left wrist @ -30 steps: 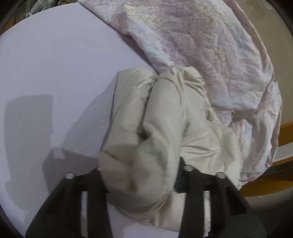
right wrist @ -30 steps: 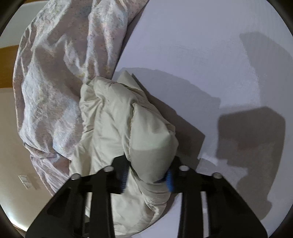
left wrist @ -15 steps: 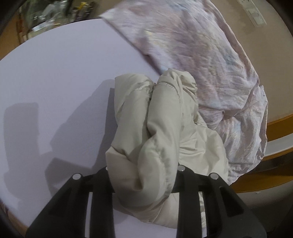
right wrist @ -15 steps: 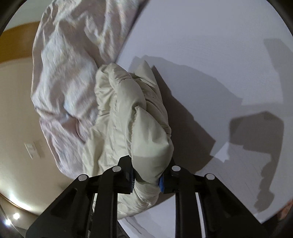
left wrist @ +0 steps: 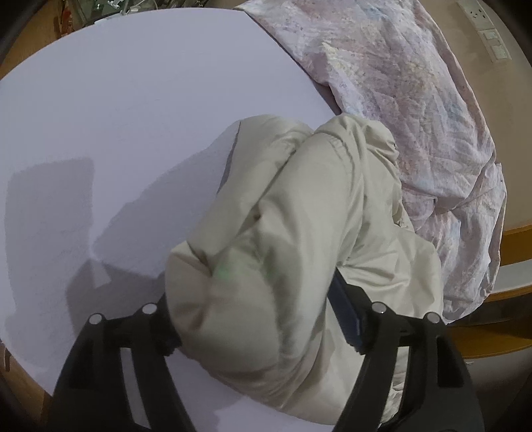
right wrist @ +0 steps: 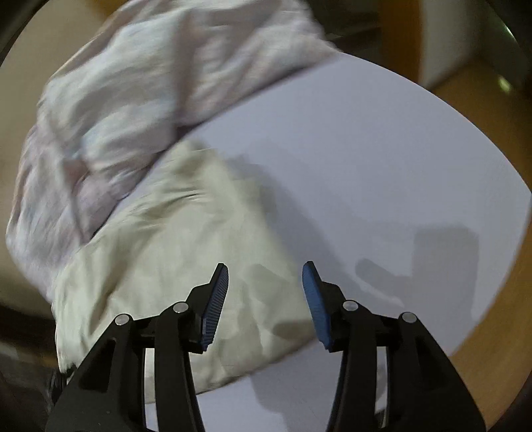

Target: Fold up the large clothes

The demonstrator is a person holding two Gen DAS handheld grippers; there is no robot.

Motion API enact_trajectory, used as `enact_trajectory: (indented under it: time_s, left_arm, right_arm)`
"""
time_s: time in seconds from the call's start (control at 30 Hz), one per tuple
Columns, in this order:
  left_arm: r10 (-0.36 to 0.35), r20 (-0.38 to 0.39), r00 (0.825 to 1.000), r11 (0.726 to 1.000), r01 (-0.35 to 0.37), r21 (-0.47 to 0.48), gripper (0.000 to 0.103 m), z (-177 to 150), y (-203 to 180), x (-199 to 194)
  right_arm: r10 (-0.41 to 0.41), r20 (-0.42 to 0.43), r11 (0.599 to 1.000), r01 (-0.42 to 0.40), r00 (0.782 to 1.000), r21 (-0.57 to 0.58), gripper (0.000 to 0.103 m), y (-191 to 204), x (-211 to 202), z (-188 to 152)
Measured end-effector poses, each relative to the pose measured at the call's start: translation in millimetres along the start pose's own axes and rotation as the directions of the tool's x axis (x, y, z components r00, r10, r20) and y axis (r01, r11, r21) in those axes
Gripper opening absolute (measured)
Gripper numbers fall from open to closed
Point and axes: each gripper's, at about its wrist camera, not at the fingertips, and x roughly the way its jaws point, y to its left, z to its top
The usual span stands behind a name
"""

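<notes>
A puffy cream jacket (left wrist: 316, 199) lies bunched on the white round table (left wrist: 133, 116), against a crumpled pale patterned sheet (left wrist: 399, 83). My left gripper (left wrist: 252, 299) is low over the jacket's near end. Its jaws are opening with the thick fold still between them, and the blue face of the right pad (left wrist: 345, 319) shows bare. In the blurred right wrist view, my right gripper (right wrist: 265, 266) hangs above the jacket (right wrist: 173, 259). Its jaws are opening with nothing between the blue pads (right wrist: 216, 299).
The patterned sheet (right wrist: 133, 99) hangs over the table's far edge. Bare white tabletop (right wrist: 365, 149) spreads beside the jacket. Wooden floor (right wrist: 498, 315) shows past the table rim. Wall sockets (left wrist: 488, 26) sit on the beige wall behind the sheet.
The right gripper has let go of the jacket, risen and rolled, and the jacket now lies flatter below it. The left jaws have spread wide around their fold.
</notes>
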Motion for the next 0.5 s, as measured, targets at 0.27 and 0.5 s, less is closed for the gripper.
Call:
enact_trajectory:
  time_s: [0.27,0.5]
  left_arm:
    - [-0.016,-0.002,1.000,1.000,0.016,0.010,0.075,4,-5,7]
    - [-0.023,0.007,1.000,1.000,0.023,0.012,0.075,5,-9,10]
  right_arm:
    - [0.192,-0.195,0.917,-0.247,0.962,-0.313,0.042,138,45,-24]
    - [0.062,-0.253,0.901,-0.163,0.965,-0.401,0.042,160,91,-52]
